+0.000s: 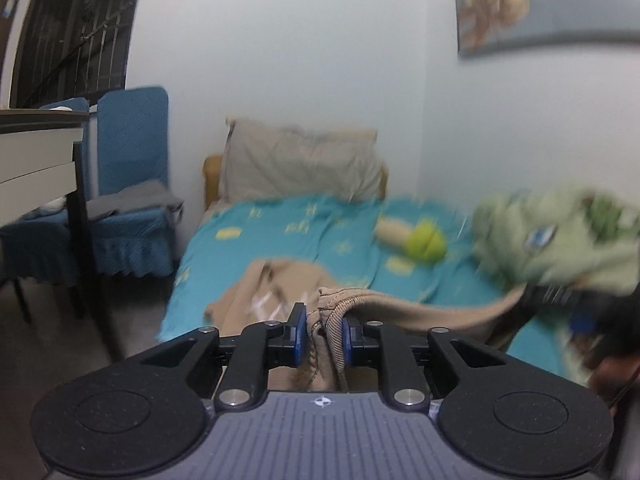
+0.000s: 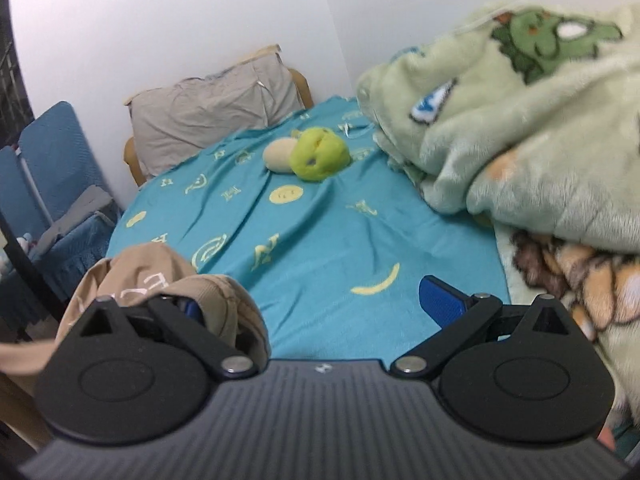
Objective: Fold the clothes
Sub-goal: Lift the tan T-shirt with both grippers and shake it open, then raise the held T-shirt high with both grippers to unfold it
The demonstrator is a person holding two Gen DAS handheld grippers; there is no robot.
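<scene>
On the bed with the teal sheet printed with yellow smileys and letters [image 2: 320, 240] there is one grey-beige pillow [image 2: 212, 112] at its head, one soft toy with a lime-green and a cream part [image 2: 308, 154] mid-sheet, one tan garment with a ribbed hem [image 2: 160, 276] at its near corner, and one pale green fleece blanket with dinosaur pictures [image 2: 520, 120] along its right side. Left of the bed stand two chairs with blue fabric covers [image 1: 132, 140].

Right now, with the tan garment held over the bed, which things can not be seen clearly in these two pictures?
- Tan garment: left wrist view is motion-blurred; its type and printed letters are unreadable.
- Right gripper: the garment drapes over its left finger in its own view.
- Green blanket: cut off by the right edge of the right wrist view.
- Left gripper: fabric bunched between the fingers hides the pads' contact.
</scene>
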